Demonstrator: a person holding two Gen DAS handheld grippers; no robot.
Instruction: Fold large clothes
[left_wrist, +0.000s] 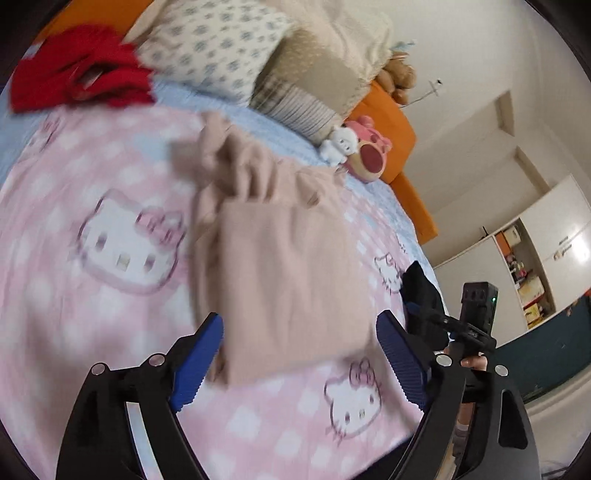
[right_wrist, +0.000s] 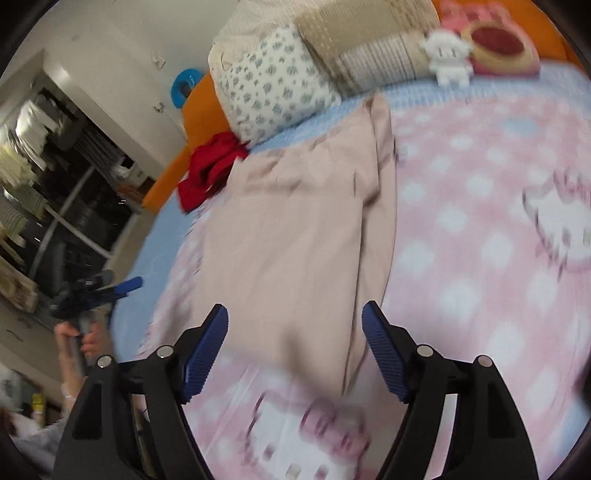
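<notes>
A beige garment (left_wrist: 288, 266) lies partly folded on the pink Hello Kitty bedspread (left_wrist: 92, 295). It also shows in the right wrist view (right_wrist: 295, 240), stretched toward the pillows. My left gripper (left_wrist: 299, 354) is open and empty, its blue fingers above the garment's near edge. My right gripper (right_wrist: 295, 350) is open and empty, above the garment's near end. The right gripper also shows in the left wrist view (left_wrist: 458, 325), held off the bed's right side. The left gripper also shows in the right wrist view (right_wrist: 110, 290), at the bed's left edge. Both views are blurred.
A red garment (left_wrist: 81, 70) lies crumpled near the pillows (left_wrist: 218, 44); it also shows in the right wrist view (right_wrist: 210, 166). Plush toys (left_wrist: 354, 147) sit by the orange headboard (left_wrist: 391, 122). A white wardrobe (left_wrist: 535, 251) stands at the right.
</notes>
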